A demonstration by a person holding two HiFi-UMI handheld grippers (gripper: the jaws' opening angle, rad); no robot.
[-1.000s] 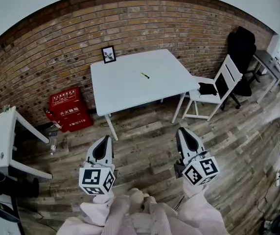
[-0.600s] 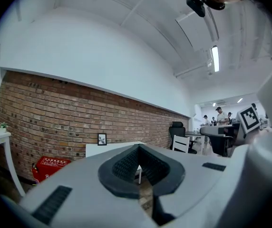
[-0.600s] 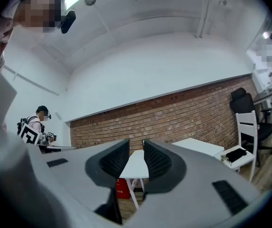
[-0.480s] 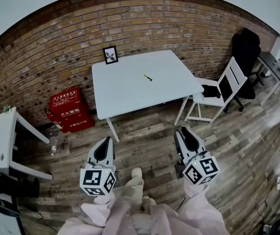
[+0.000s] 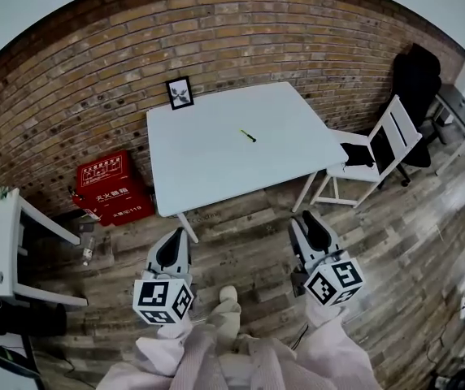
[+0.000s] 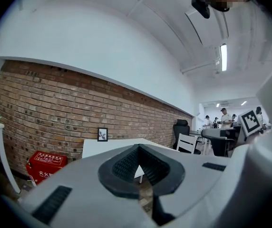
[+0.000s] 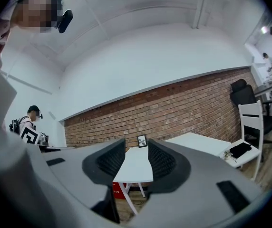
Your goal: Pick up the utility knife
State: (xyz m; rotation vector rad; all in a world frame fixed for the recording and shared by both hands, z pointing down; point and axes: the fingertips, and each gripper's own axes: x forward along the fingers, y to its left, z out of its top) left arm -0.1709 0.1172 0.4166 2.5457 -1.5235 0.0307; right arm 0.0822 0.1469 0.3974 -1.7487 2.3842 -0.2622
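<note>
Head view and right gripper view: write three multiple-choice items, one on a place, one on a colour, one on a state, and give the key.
1. The knife lies on:
A the table
B the chair
C the floor

2. The box beside the table is:
A blue
B red
C green

3. The right gripper is:
A clamped on the knife
B shut and empty
C apart and empty

Key:
1 A: the knife rests on the white top.
2 B: the box shows red in the head view.
3 C: its jaws are opening, with only the far table seen between them.
</note>
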